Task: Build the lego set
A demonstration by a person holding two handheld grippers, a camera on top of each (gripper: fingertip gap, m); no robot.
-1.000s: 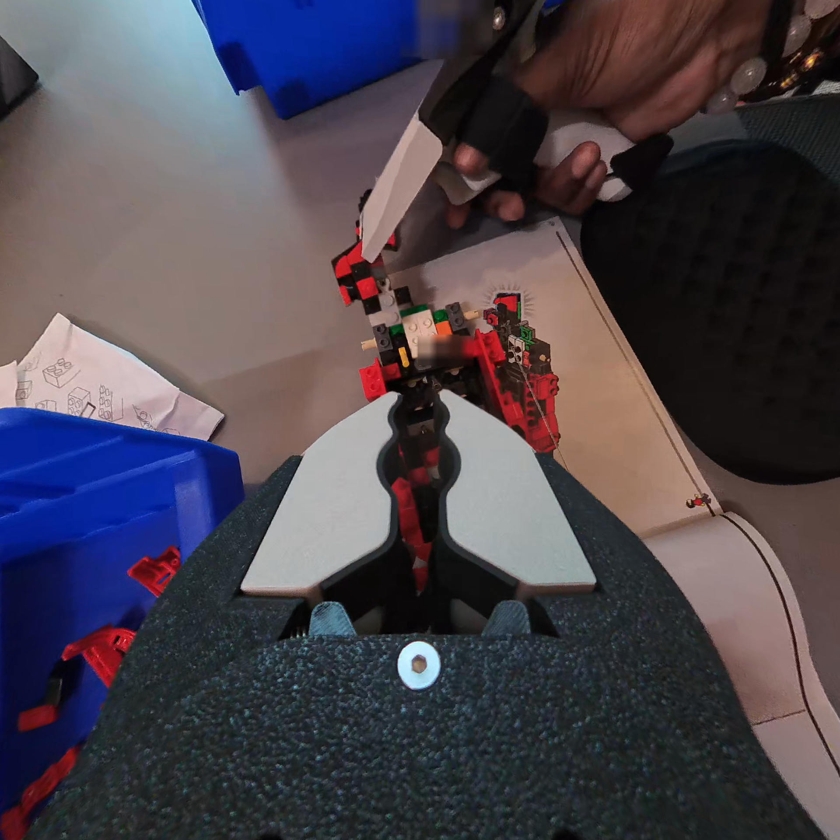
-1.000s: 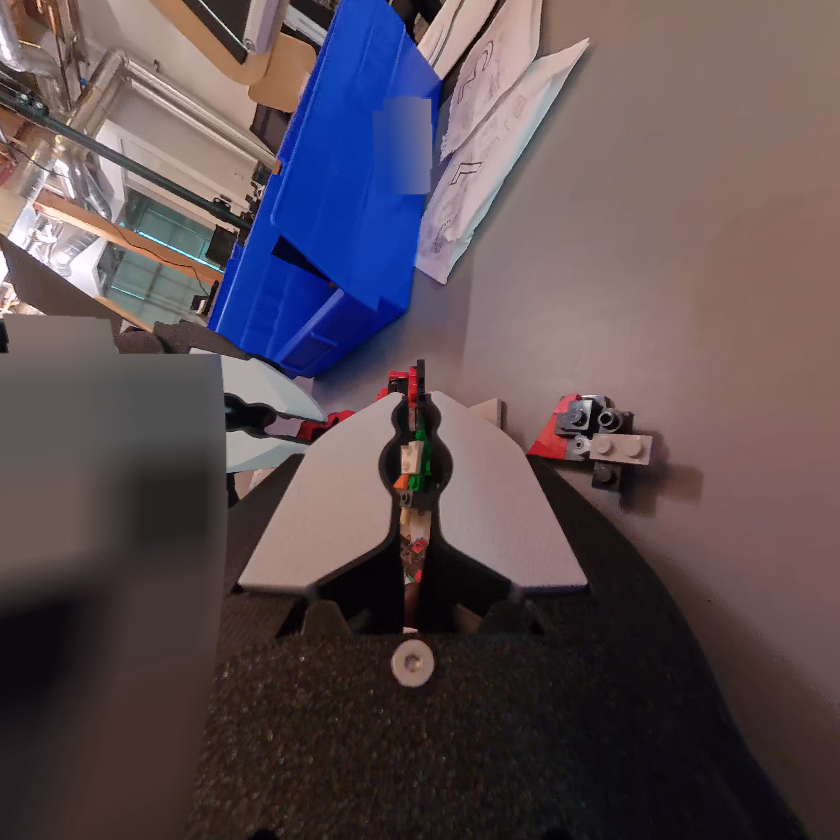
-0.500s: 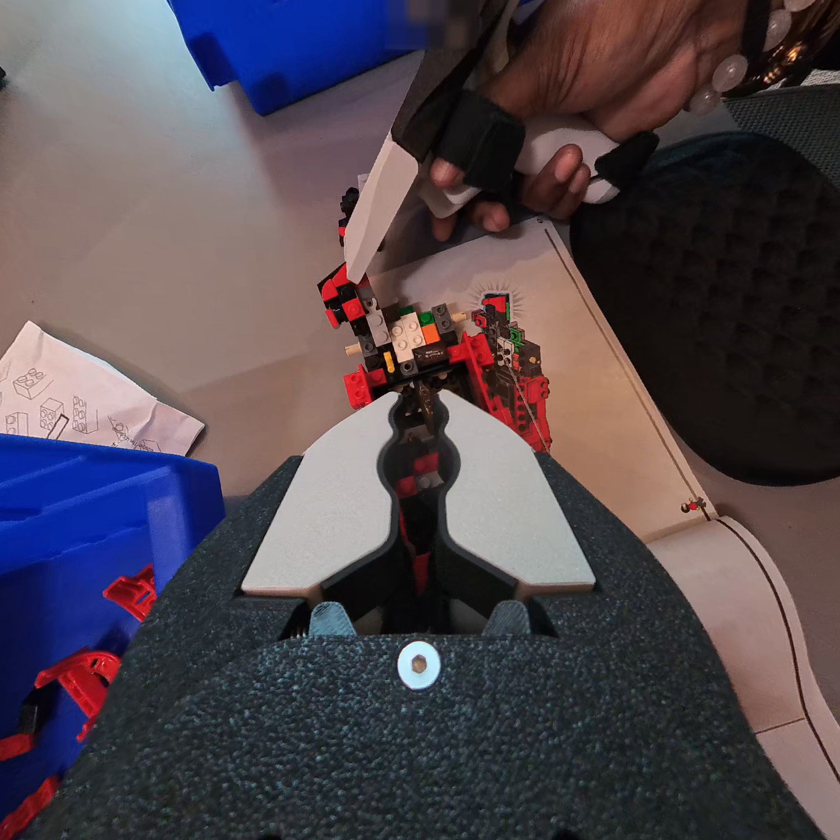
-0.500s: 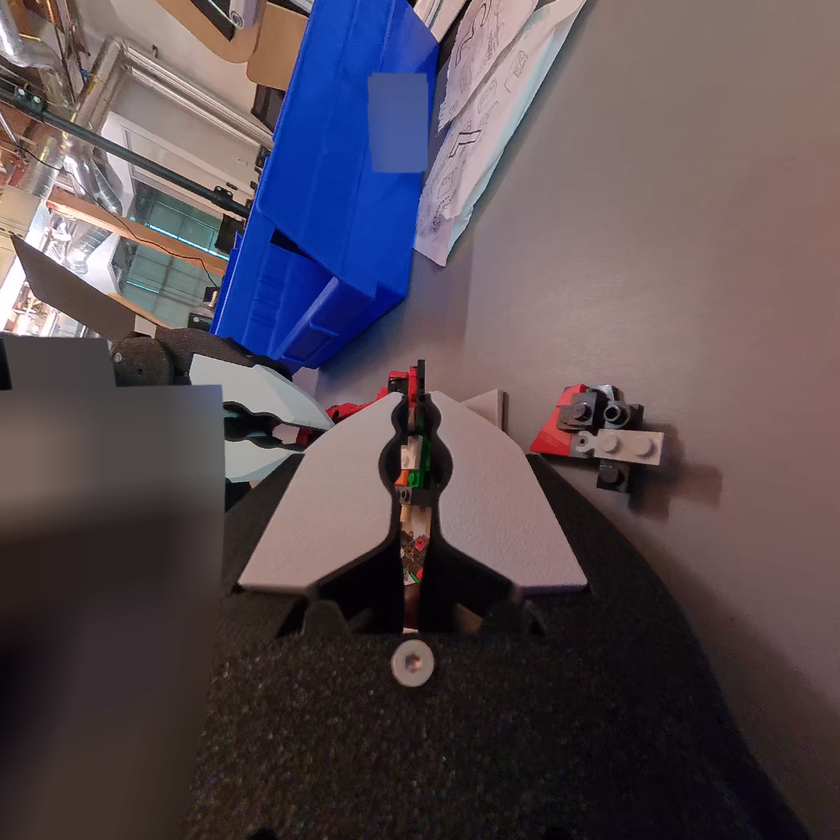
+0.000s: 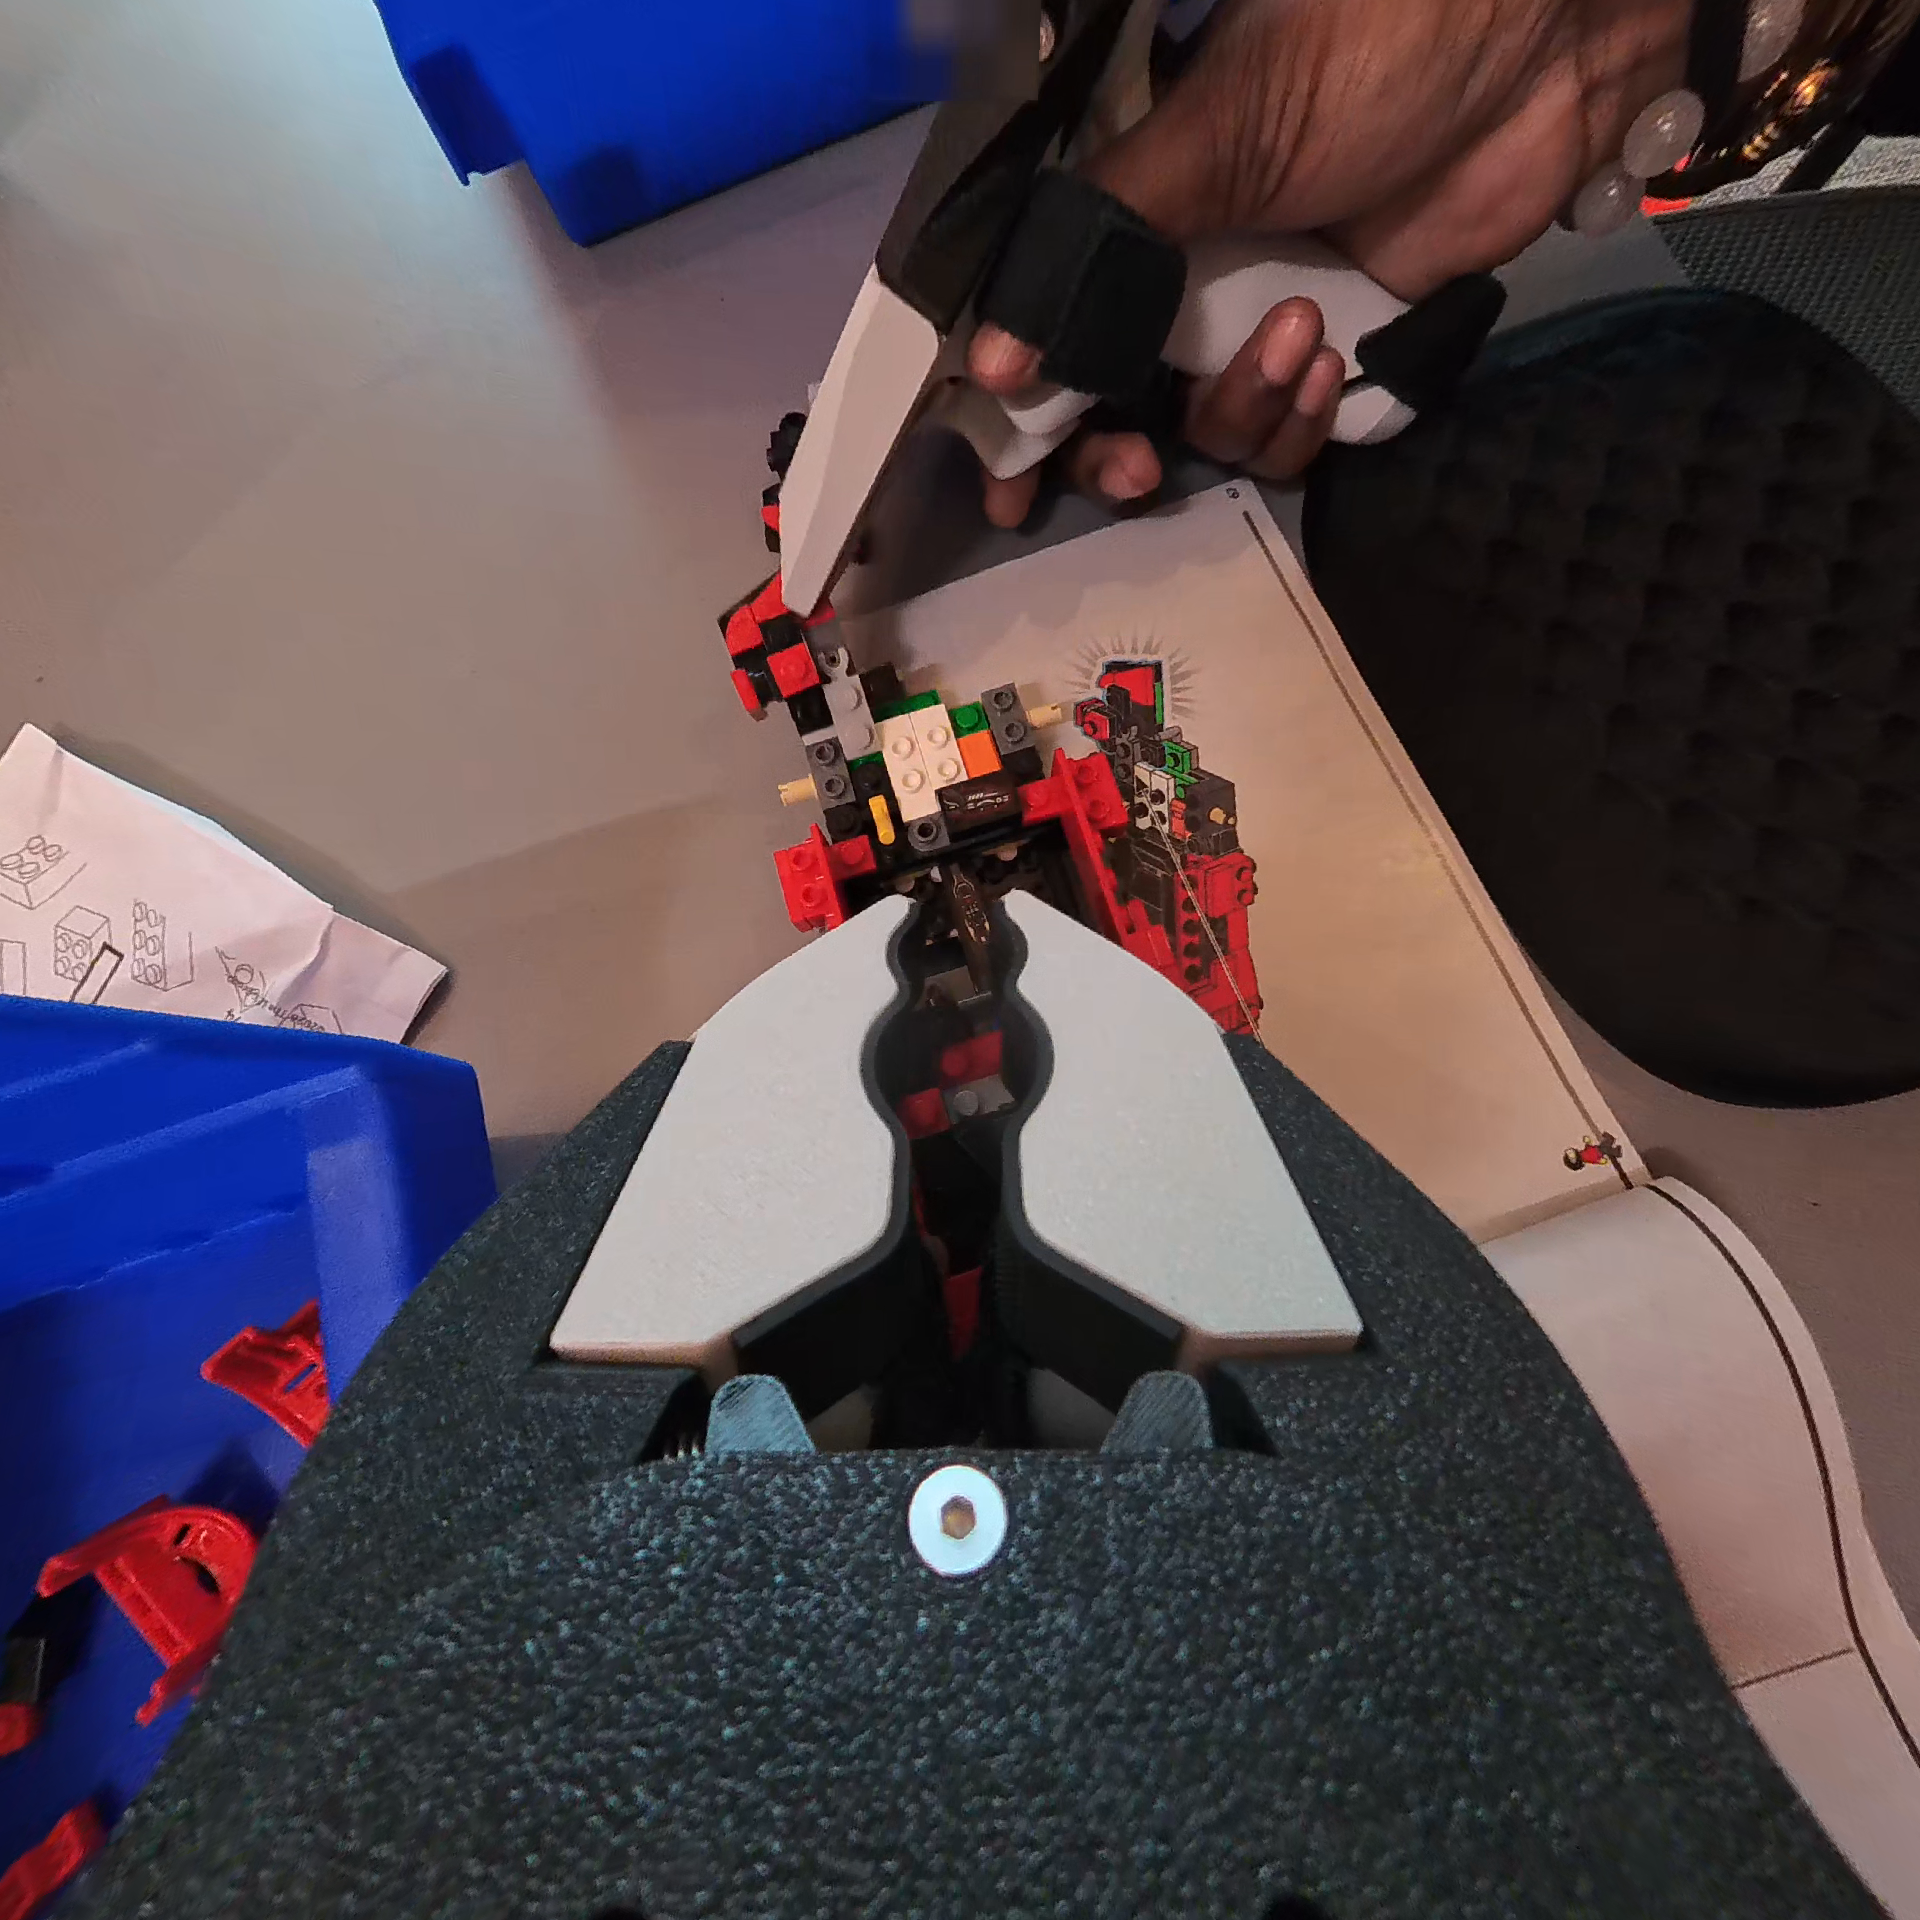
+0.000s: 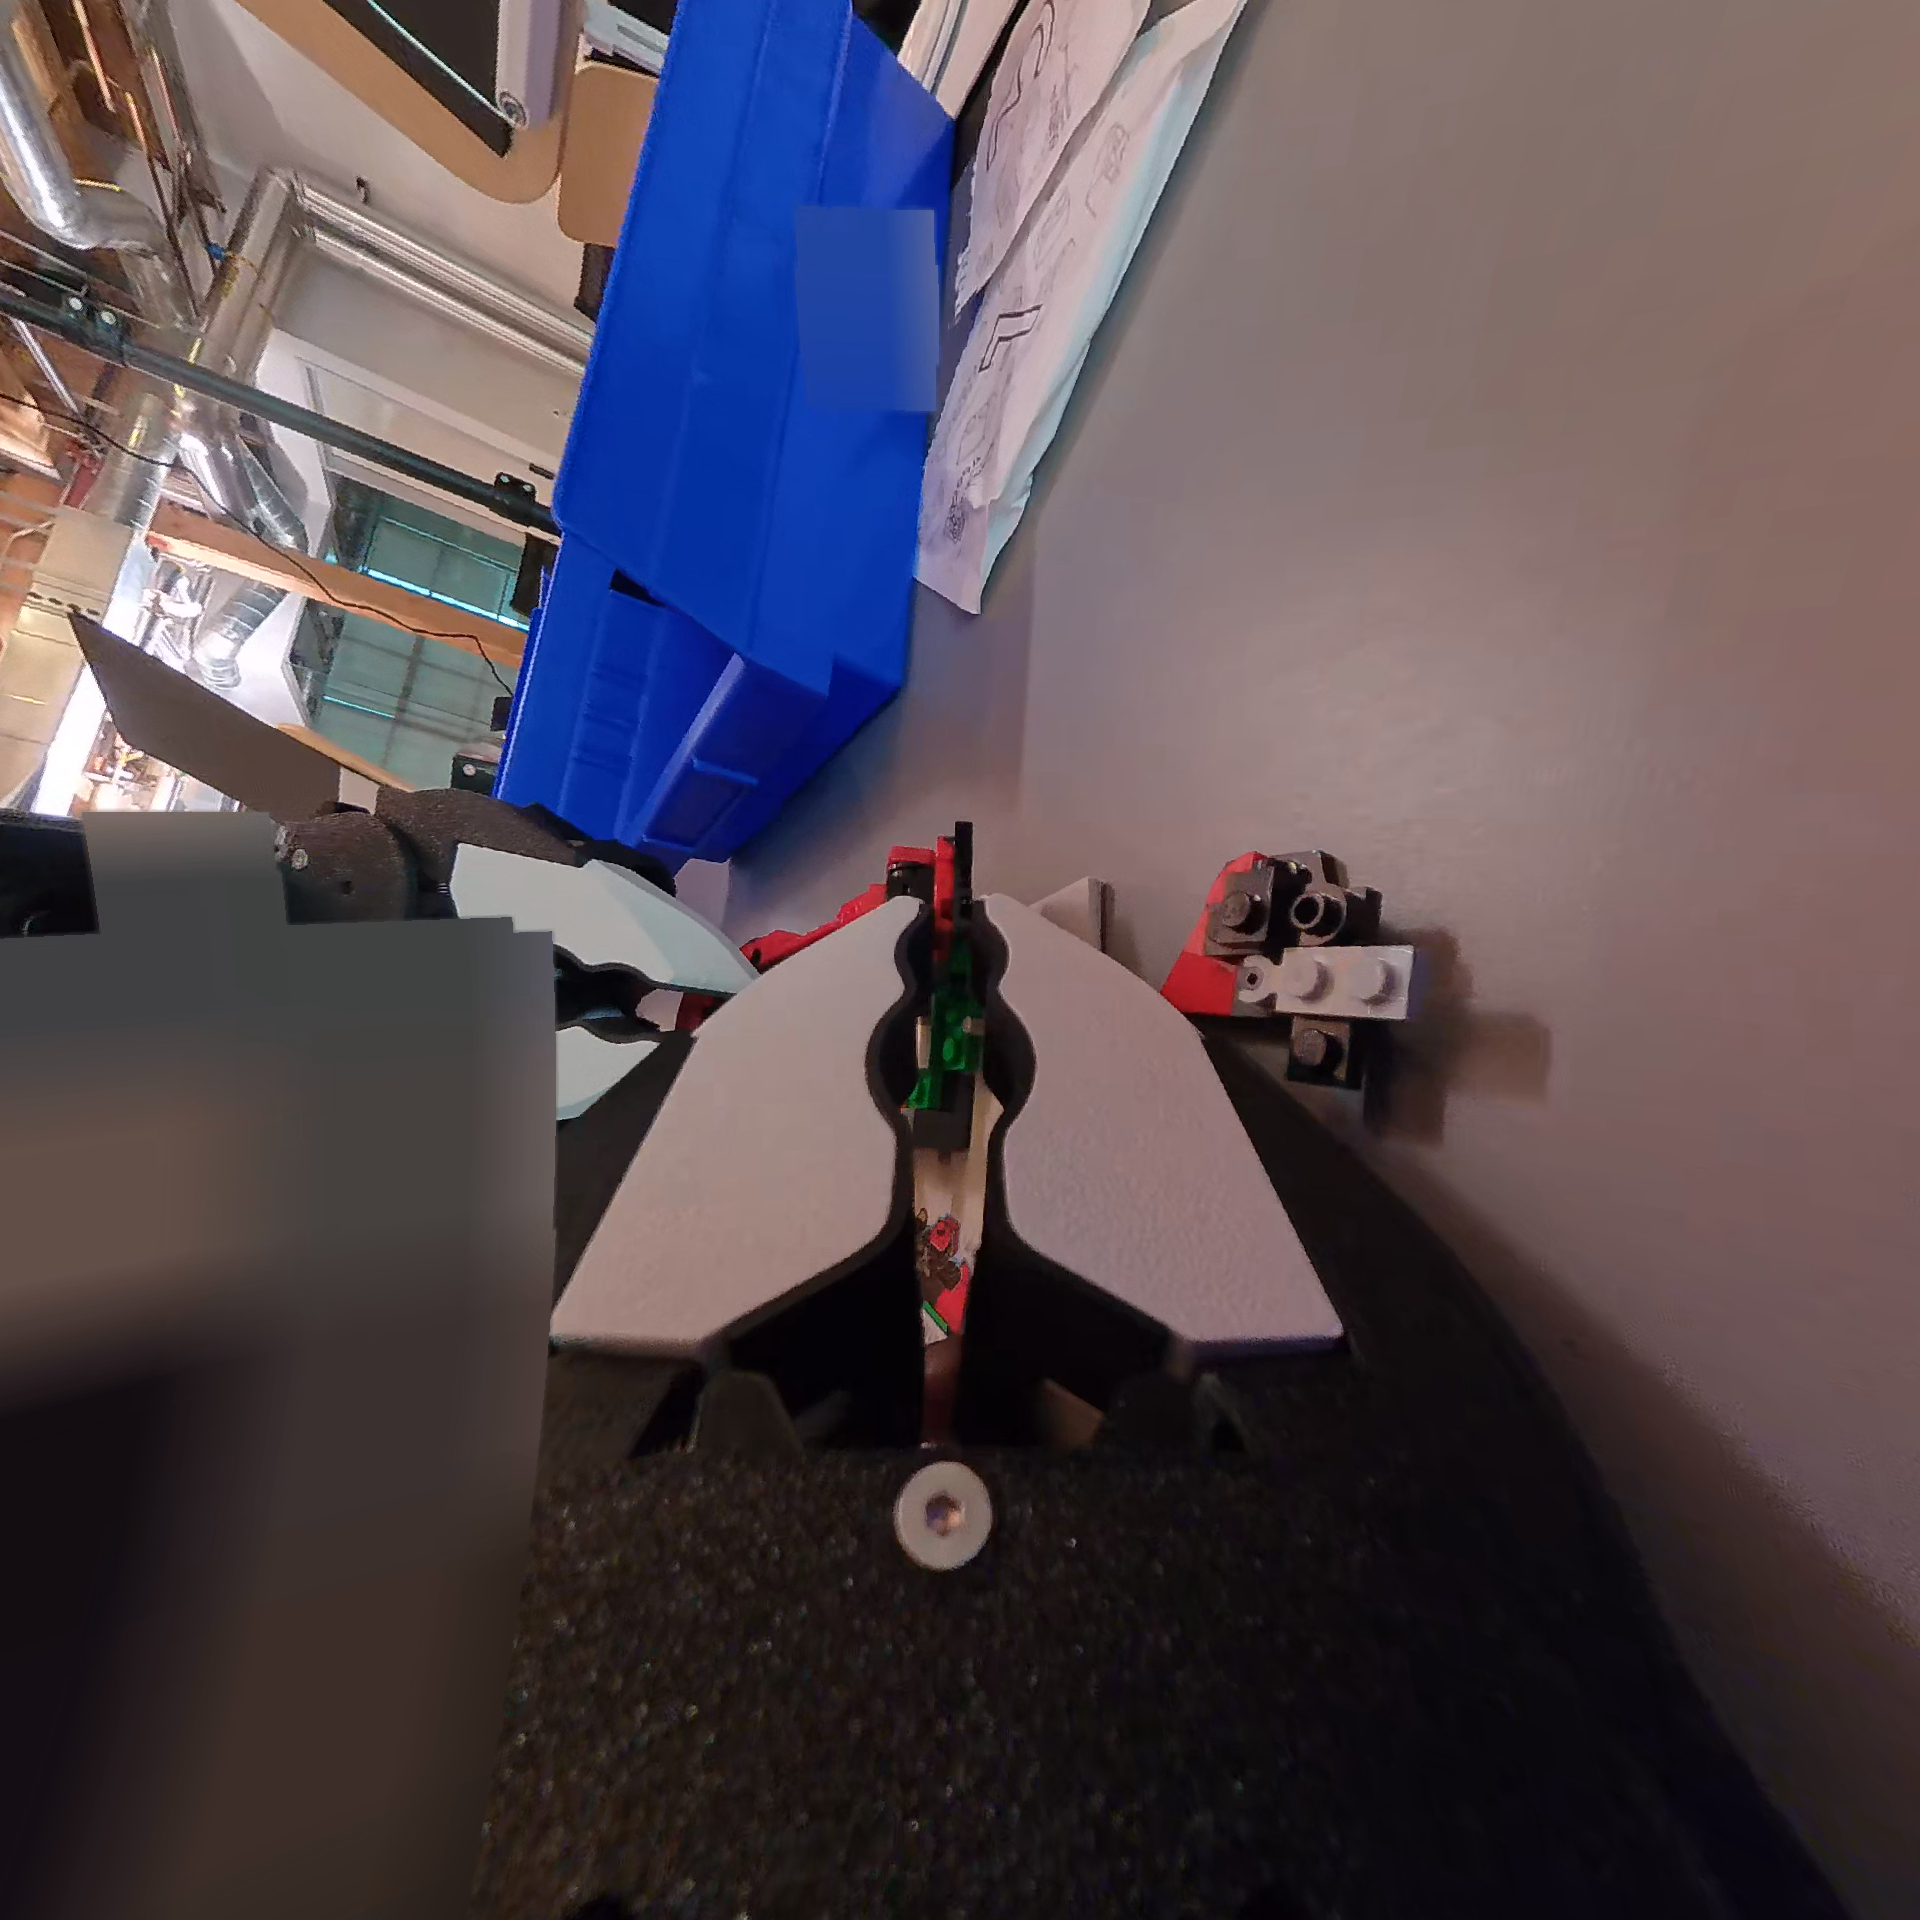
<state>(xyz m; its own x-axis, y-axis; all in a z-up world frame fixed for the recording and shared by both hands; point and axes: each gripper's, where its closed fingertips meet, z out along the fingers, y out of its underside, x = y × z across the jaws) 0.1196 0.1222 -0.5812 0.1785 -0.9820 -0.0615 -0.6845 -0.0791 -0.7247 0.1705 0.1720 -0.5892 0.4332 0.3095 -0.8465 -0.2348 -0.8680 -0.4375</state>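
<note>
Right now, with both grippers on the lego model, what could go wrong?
1. The left gripper and right gripper grip opposite ends of the lego model; pulling apart could split it.
2. The model sits over the open instruction booklet, so a slip could drag the page.
3. A small sub-assembly lies loose nearby and could get knocked.

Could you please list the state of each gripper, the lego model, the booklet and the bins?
left gripper: shut on the lego model.
right gripper: shut on the same model.
lego model: partly built, held between both grippers.
instruction booklet: open, flat on the table.
near blue bin: open, red parts inside.
small brick cluster: loose on the table.
</note>
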